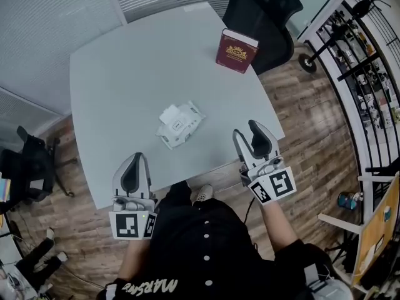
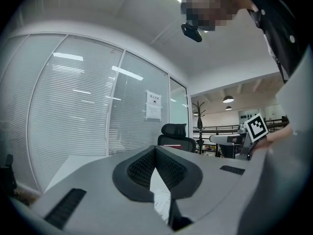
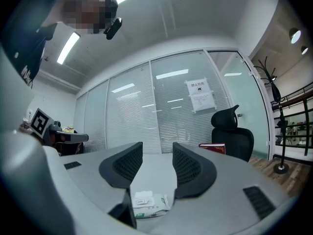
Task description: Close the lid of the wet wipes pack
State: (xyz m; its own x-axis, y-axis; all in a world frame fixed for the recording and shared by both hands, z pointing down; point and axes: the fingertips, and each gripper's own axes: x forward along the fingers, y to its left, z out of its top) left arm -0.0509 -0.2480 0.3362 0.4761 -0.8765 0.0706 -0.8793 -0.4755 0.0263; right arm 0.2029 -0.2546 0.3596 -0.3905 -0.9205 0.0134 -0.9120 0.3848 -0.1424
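Right claw holds its jaws apart with nothing between them; left claw has its jaws pressed together, empty. Ahead of both, in the middle of the bench, lies the wet wipes pack, its lid flipped up. Farther back, a dark red book stands upright near a black office chair.

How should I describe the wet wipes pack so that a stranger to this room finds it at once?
Start from the big pale grey table. Near its middle lies the wet wipes pack, a flat white soft packet with its small lid flipped open. The only other thing on the table, a dark red book, stands upright at the far edge.
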